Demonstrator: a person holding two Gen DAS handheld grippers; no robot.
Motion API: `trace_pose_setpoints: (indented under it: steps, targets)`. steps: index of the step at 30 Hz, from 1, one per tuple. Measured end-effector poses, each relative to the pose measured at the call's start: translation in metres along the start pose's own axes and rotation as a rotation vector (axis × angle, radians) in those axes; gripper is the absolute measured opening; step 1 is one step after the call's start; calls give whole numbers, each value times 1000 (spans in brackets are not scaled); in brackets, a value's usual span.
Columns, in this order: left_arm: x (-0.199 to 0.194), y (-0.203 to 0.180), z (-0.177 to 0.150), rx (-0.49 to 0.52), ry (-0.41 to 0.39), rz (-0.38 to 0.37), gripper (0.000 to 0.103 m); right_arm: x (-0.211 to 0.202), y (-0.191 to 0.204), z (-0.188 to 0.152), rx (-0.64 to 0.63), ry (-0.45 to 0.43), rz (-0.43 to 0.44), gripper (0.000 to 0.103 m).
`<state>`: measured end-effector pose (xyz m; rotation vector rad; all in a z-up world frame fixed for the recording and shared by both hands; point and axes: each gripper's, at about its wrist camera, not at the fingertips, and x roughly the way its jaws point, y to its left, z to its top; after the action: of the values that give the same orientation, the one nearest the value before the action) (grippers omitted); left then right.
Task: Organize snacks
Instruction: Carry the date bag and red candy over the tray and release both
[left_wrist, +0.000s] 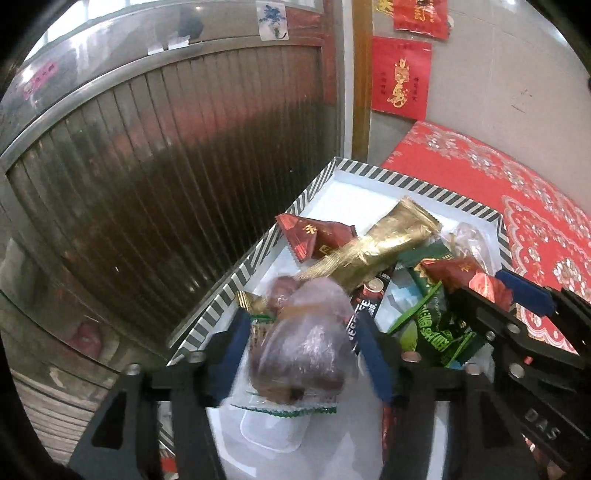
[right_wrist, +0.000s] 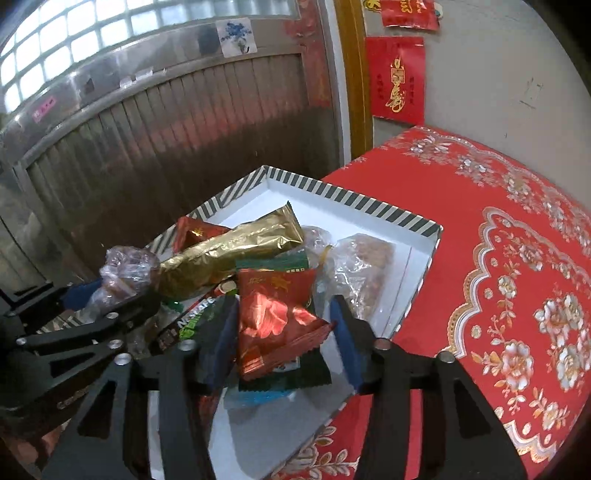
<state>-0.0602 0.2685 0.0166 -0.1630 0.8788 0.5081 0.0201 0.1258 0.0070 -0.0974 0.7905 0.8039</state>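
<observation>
The left tool stands over the near end of the box, jaws parted; a clear plastic bag of brown snacks lies between its blue pads, and I cannot tell whether they touch it. At its 3 o'clock the right tool has its jaws spread on either side of a red packet, the pads standing clear of it. Past both, toward 12 o'clock, a gold wrapper lies slantwise across the heap of snacks inside the striped-rimmed, white-floored box. The box rests on the counter, under a red flowered cloth.
</observation>
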Motion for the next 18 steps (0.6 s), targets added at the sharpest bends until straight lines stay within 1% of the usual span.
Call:
trace_pose_setpoints:
  steps: [1, 2, 3, 5, 8, 9, 10, 11, 12, 13, 14, 15, 18]
  targets:
    - [0, 0, -1, 2, -4, 7, 68, -2, 1, -1, -3, -5, -3, 54]
    - [-1, -1, -2, 9, -10, 20, 72, -4, 2, -1, -7, -9, -9, 56]
    - [-1, -2, -2, 17, -14, 32, 75, -7, 3, -3, -10, -15, -18, 60]
    - [-3, -3, -4, 28, -26, 47, 75, -14, 3, -5, -7, -29, -23, 62]
    - [-8, -3, -8, 27, -32, 33, 75, -26, 3, -8, 9, -51, -23, 63]
    - [-10, -3, -10, 24, -36, 25, 75, -32, 3, -11, 7, -66, -33, 67]
    - [-13, -3, -12, 21, -40, 24, 75, -39, 4, -13, 2, -84, -55, 72]
    - [-15, -3, -13, 23, -45, 25, 75, -46, 4, -16, 2, -101, -79, 75]
    - [-18, -4, -14, 28, -54, 25, 76, -51, 4, -19, 7, -116, -97, 82]
    - [-21, -5, -14, 32, -64, 27, 76, -57, 3, -22, 16, -133, -108, 84]
    - [-26, -5, -16, 32, -78, 27, 78, -62, 2, -25, 27, -148, -113, 84]
    - [-30, -6, -18, 28, -88, 21, 82, -67, 1, -29, 37, -161, -127, 84]
    - [-42, -8, -23, 19, -125, 9, 83, -75, 1, -37, 47, -167, -187, 84]
